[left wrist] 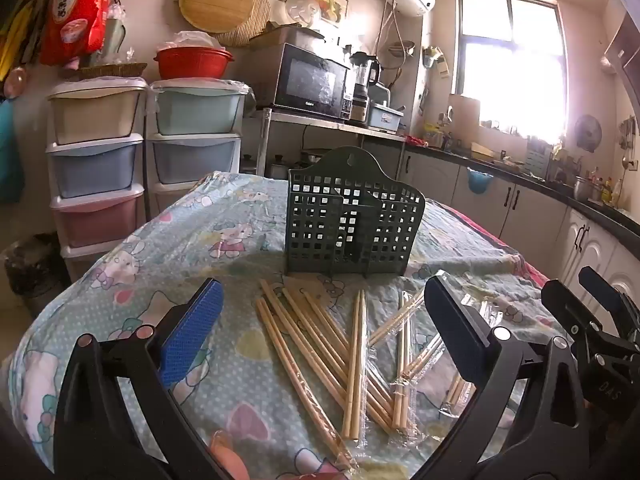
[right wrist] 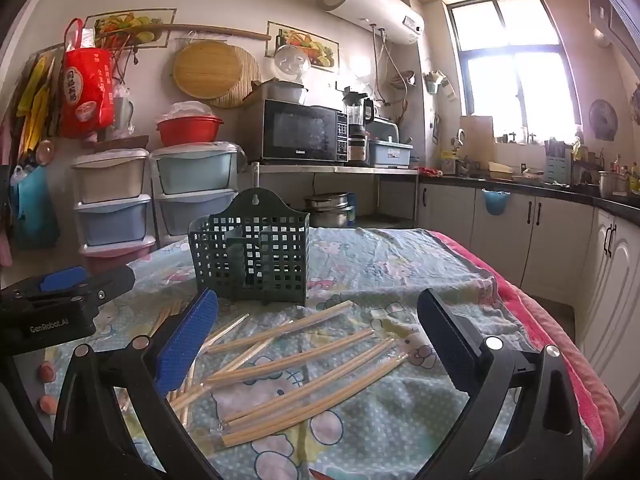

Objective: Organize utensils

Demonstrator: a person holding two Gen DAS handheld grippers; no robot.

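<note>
The counter [right wrist: 400, 264] wears a pale blue cartoon-print cloth [left wrist: 192, 240]. On it a dark green perforated utensil holder [left wrist: 352, 224] stands upright, and just in front lie scattered wooden chopsticks [left wrist: 320, 344], several still in clear plastic wrappers [left wrist: 424, 364].

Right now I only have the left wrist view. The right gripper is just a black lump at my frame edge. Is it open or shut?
Observer: Open. The right gripper has its jaws wide apart with nothing between them.
Operator: What's under it?
Observer: Chopsticks, some in clear sleeves, lie flat on the cloth between its fingers. They stop short of the green holder.
</note>
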